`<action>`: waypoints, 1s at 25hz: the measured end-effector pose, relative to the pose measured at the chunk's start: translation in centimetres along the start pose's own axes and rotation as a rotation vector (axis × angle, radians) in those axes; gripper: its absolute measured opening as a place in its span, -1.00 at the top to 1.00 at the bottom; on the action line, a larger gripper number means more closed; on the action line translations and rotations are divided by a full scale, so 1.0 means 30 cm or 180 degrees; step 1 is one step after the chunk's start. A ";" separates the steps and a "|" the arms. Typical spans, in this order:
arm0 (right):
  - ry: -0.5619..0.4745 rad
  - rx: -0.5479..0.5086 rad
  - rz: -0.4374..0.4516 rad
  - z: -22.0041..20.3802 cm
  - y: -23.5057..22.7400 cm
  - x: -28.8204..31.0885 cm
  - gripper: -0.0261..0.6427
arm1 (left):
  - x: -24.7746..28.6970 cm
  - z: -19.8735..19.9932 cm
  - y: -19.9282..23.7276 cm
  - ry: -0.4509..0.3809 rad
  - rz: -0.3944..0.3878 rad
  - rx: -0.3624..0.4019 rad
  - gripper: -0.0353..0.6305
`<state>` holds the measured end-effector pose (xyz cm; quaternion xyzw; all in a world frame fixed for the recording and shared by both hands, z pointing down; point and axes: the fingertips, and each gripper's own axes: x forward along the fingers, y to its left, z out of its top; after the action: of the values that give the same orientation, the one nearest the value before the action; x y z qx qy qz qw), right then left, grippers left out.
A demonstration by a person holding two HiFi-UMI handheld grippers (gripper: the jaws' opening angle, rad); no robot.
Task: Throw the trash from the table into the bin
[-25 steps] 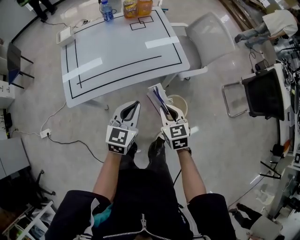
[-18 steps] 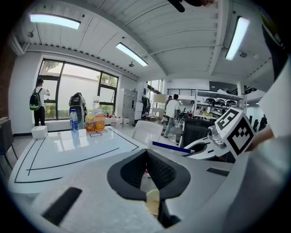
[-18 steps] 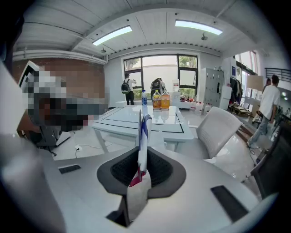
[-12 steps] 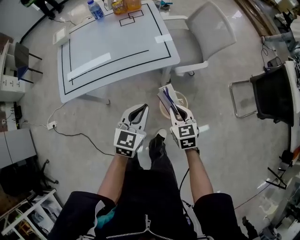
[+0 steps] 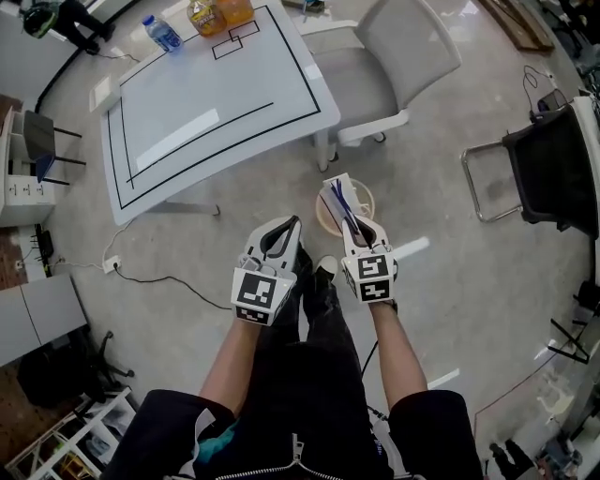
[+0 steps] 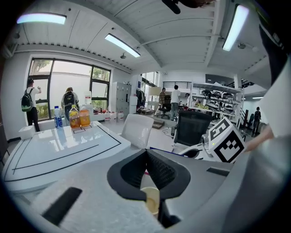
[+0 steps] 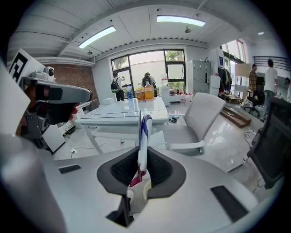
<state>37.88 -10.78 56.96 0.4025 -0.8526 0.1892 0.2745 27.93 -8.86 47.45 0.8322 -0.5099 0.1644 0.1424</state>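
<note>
Right hand-held gripper is clenched on a flat wrapper, white with blue stripes and a red edge; the right gripper view shows the wrapper standing edge-on between the pads, sticking up past the jaw tips; in the head view the wrapper overlaps the outline of the bin, a round beige bin on the floor near the tabletop's corner leg, so the wrapper is held above the bin, not in it; left hand-held gripper is just beside the right one, clenched with jaw tips touching and nothing between them, as the left gripper view shows; both are held out in front of the person's legs; the white tabletop with black lines is well apart at upper left; a water bottle and orange drink bottles stand at its far edge; a grey chair is beside the tabletop; a black chair is at right.
</note>
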 end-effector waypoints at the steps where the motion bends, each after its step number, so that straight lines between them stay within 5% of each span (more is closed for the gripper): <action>1: 0.0009 0.0028 -0.0033 -0.018 -0.009 0.012 0.80 | 0.018 -0.010 -0.003 -0.0009 -0.0009 -0.0031 0.87; 6: 0.0086 0.0137 -0.0163 -0.141 -0.053 0.112 0.80 | 0.111 -0.115 -0.024 -0.0047 -0.0002 -0.0246 0.87; 14: 0.0384 0.0320 -0.0292 -0.501 -0.166 0.364 0.80 | 0.295 -0.510 -0.089 0.0247 -0.0126 -0.0428 0.87; 18: 0.0451 0.0381 -0.0327 -0.673 -0.191 0.523 0.80 | 0.349 -0.689 -0.057 0.0487 -0.0109 -0.0718 0.87; 25: 0.0553 0.0442 -0.0373 -0.900 -0.271 0.756 0.80 | 0.457 -0.868 -0.006 0.0698 -0.0058 -0.0738 0.87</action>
<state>40.91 -14.24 92.86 0.4518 -0.7854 0.2656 0.3293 30.59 -9.23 76.76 0.7919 -0.4993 0.1930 0.2939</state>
